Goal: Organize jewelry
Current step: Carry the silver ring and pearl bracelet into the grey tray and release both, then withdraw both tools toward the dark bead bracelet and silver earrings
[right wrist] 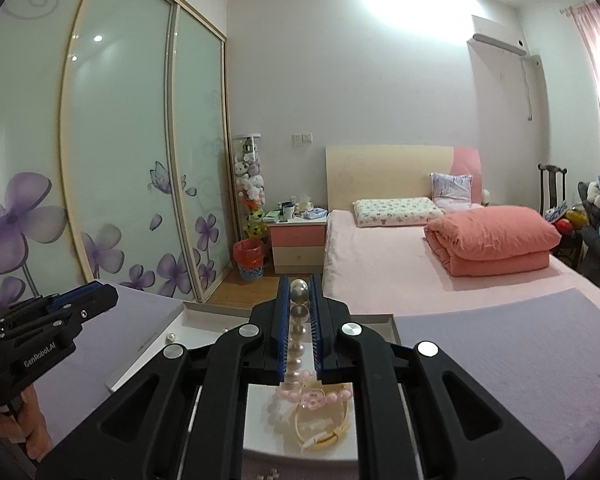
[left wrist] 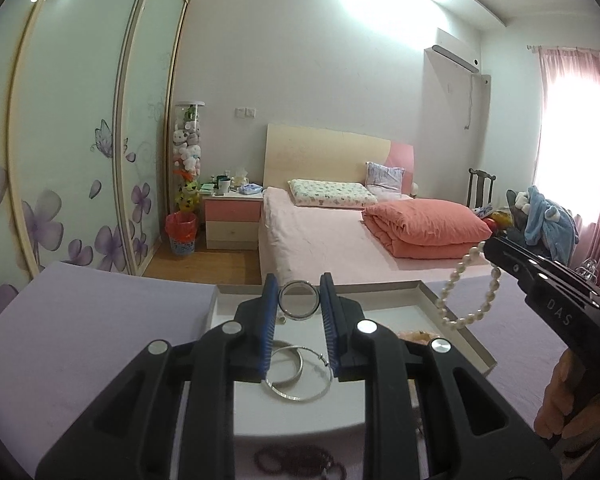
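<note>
On the left, the left gripper reaches forward, level and low over the white tray, which sits on a lavender cloth. Its blue-padded fingers stand narrowly apart with a silver bangle clamped upright between the tips, lifted clear of the tray floor. Under the same gripper two more silver hoops lie flat in the tray, overlapping one another. A dark beaded bracelet lies on the cloth at the near edge of the view, outside the tray, partly hidden by the gripper body. From the right wrist camera the left gripper shows at the far left, with a bit of the person's hand wrapped around its handle below.

Further right, the right gripper comes in from the right edge of the left view, angled toward the tray's far right corner and raised above it. A pearl bracelet hangs from its tip in a loose loop, the lowest pearls just above the tray's right wall. In its own camera the right gripper has its fingers nearly closed, pressing on the pearl strand, which runs back along the gap between the pads. Below it in the tray lie a pink beaded bracelet and a pale yellow bangle, touching. A single loose pearl rests on the tray floor toward its left side
</note>
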